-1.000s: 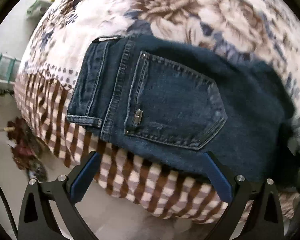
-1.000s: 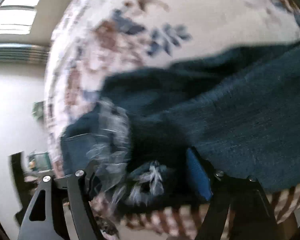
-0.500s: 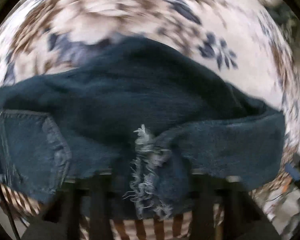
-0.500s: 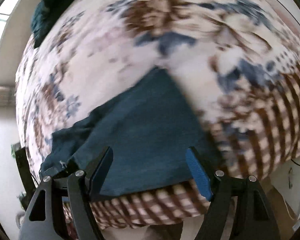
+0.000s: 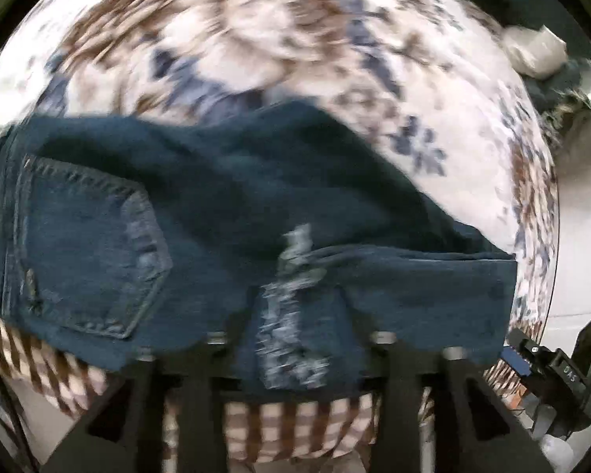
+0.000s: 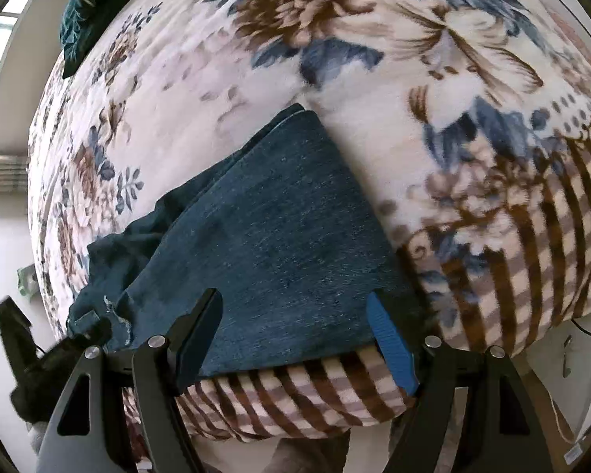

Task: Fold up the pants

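Left wrist view shows the dark jeans (image 5: 224, 213) lying folded near the bed's near edge on the floral blanket (image 5: 279, 39), with the left gripper (image 5: 295, 339) opening around the frayed hem (image 5: 291, 315), denim between its jaws. Across the fold, the right gripper (image 6: 295, 339) hovers wide and empty. Release cleanly, then likely press the layers flat so edges stay aligned.

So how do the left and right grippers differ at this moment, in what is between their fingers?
The left gripper has frayed denim of the jeans bunched between its fingers, its jaws opening; the right gripper stands wide with nothing between its pads, flat denim beneath. The left view is blurred, the right sharp. Both hang over the jeans at the edge of the floral blanket.
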Available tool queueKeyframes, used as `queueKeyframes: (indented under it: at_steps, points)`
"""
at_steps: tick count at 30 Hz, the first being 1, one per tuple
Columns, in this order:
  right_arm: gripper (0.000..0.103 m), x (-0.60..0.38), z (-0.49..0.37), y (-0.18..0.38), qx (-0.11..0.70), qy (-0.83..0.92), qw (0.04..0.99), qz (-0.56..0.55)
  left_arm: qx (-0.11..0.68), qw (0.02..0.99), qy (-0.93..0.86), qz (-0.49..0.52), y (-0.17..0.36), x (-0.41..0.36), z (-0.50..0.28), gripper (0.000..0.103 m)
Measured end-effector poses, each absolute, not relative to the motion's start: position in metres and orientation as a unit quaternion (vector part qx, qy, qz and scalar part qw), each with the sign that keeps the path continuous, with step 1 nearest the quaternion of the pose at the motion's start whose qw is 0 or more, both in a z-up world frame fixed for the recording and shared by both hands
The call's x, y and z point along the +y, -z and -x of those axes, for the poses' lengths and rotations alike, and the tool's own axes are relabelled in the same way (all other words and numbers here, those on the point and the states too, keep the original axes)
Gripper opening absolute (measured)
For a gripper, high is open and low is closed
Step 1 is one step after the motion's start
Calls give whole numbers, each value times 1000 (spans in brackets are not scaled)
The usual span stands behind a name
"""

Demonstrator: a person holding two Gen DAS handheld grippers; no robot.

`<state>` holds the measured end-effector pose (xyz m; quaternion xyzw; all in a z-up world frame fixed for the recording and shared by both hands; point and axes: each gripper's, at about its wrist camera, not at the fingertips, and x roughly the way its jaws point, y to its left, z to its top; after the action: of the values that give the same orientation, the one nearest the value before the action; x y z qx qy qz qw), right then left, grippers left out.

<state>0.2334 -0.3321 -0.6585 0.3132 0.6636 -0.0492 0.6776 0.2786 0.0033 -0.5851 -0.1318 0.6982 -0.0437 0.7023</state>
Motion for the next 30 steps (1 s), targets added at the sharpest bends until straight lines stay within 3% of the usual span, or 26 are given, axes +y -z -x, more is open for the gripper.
queueKeyframes:
  at_steps: [4,12,17,18,19,20,26,30]
  points:
    - [78,-334,-234,662,669,49,675,-309,739,673,26,18,624,-26,-264,50]
    - [78,-325,-240,666,685,45,671,-279,728,684,35,26,619,0,-237,52]
    - [78,-299,-248,656,709,74,670,-208,684,714,6,150,593,66,-232,55]
    - [78,-285,-251,655,717,75,669,-178,674,718,-4,174,588,80,-229,68]
    - [78,-272,-255,656,725,72,669,-150,666,720,-17,196,585,94,-224,89]
    - [78,-260,-257,657,730,69,668,-131,659,721,-31,212,584,106,-218,96]
    - [78,-177,-282,659,743,28,665,-66,586,702,-161,370,573,193,-168,98]
    - [78,-123,-299,659,743,6,668,-43,497,654,-247,514,586,250,-123,96]
